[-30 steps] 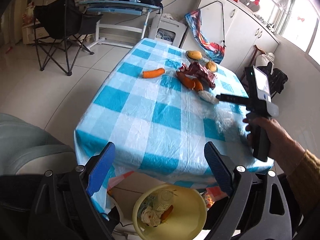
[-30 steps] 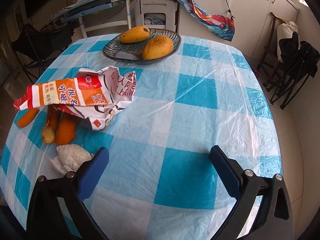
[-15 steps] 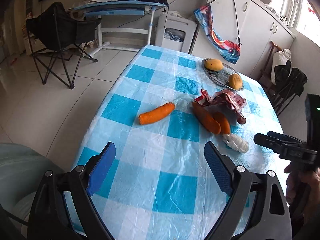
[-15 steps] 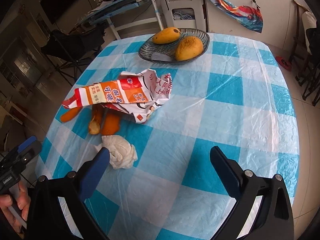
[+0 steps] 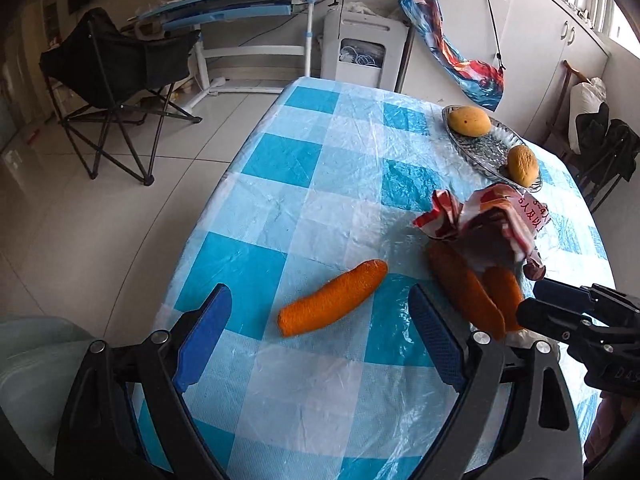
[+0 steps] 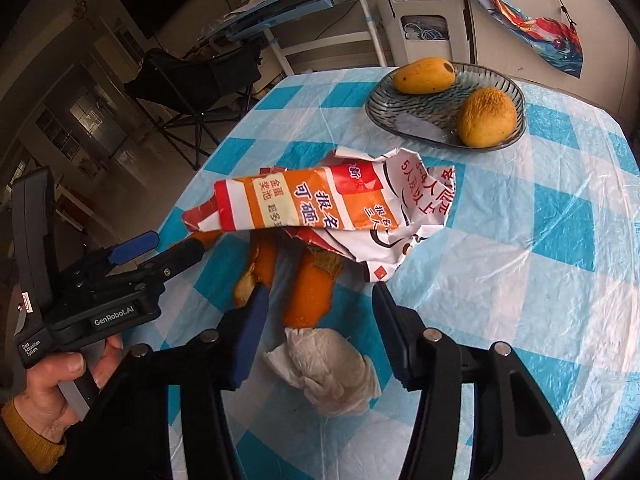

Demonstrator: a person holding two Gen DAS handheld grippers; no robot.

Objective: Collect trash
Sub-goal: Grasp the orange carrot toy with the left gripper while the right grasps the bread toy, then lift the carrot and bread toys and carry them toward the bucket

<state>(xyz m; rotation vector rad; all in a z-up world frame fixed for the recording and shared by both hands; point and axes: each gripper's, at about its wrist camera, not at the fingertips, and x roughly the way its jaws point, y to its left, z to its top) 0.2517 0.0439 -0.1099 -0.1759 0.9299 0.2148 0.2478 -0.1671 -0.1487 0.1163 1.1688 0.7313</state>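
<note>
Now, from the left wrist cam we see our left gripper (image 5: pixel 320 332) w/ its blue-padded jaws spread wide, nothing held; the lone orange carrot-shaped peel piece (image 5: pixel 333 298) lies on the blue-and-white checked plastic tablecloth (image 5: pixel 280 168) just ahead, between the two pads but untouched. To its right sit two more orange peel pieces (image 5: pixel 476 296), partly under the crumpled red-orange-white printed wrapper (image 5: pixel 492 220). Further back, near the table's far right edge, we see the dark glass fruit dish (image 5: pixel 480 148) w/ two yellow mangoes (image 5: pixel 469 121). Our right gripper (image 5: pixel 560 312) pokes in from the right edge, tips close to the peels. Behind the table: a black folding camp chair (image 5: pixel 116 80) and a blue-topped desk (image 5: pixel 240 0). From the right wrist cam, our right gripper (image 6: pixel 320 328) is closing, jaws about half apart, w/ the crumpled white tissue wad (image 6: pixel 328 368) lying between them on the cloth; pads not pressing on it, so nothing gripped yet. Just beyond the tissue are the peel pieces (image 6: pixel 308 296), the wrapper (image 6: pixel 320 204) draped over them. Dish (image 6: pixel 420 120) and mangoes sit at the back. At left, a hand (image 6: pixel 60 384) in a mustard cuff holds our left gripper (image 6: pixel 160 252), pointing toward the peels.
</note>
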